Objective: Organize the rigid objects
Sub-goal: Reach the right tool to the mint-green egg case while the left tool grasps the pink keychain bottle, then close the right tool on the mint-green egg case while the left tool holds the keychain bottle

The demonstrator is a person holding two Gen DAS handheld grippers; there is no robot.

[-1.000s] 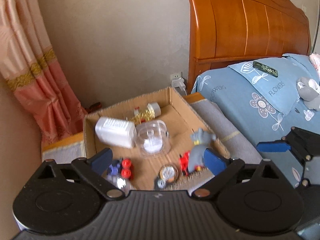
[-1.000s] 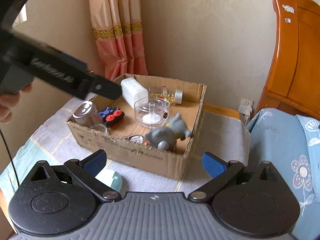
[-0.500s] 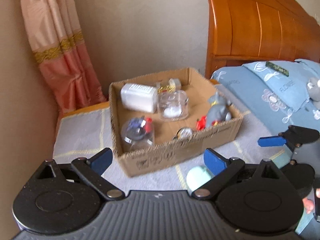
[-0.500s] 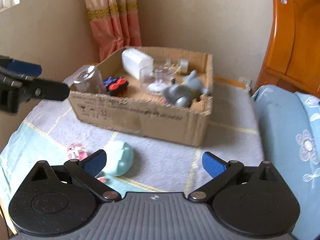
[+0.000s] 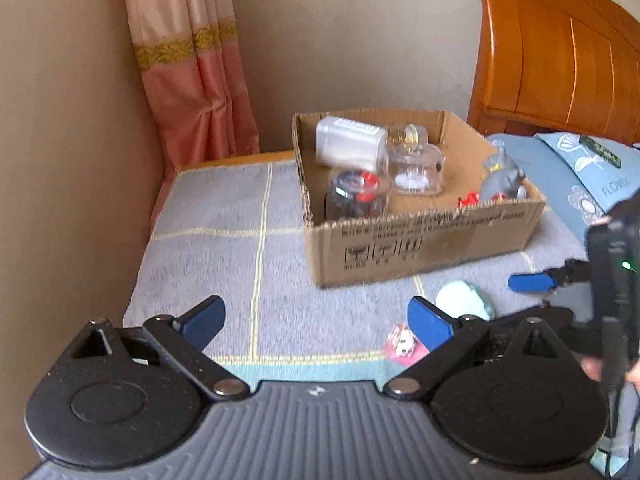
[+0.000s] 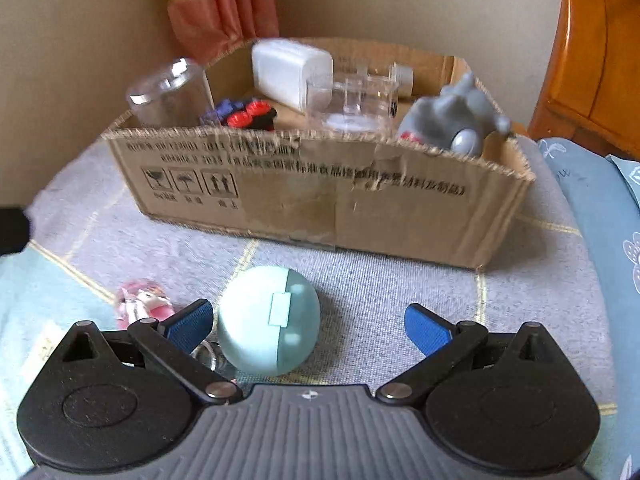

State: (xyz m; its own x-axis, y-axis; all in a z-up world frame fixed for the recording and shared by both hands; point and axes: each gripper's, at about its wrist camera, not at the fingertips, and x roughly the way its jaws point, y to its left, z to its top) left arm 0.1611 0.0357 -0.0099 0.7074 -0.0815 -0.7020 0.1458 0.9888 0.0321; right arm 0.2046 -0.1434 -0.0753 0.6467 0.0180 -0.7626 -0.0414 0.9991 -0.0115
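A cardboard box (image 5: 424,240) (image 6: 320,200) on the grey checked cloth holds a white bottle (image 5: 350,148), clear jars (image 5: 416,168), a red and blue toy (image 6: 244,114) and a grey elephant toy (image 6: 456,120). A mint round case (image 6: 268,320) (image 5: 464,300) and a pink figure (image 6: 142,304) (image 5: 404,344) lie on the cloth in front of the box. My right gripper (image 6: 308,326) is open, low over the cloth, with the mint case between its fingers nearer the left one. My left gripper (image 5: 316,320) is open and empty, back from the box.
A peach curtain (image 5: 192,60) hangs at the back left corner. A wooden headboard (image 5: 560,48) and blue flowered bedding (image 5: 580,184) lie to the right. The cloth's left edge (image 5: 140,272) runs along the beige wall.
Both grippers have pulled back from the box and dropped lower. The right gripper has closed in on the mint case, which now sits between its fingers.
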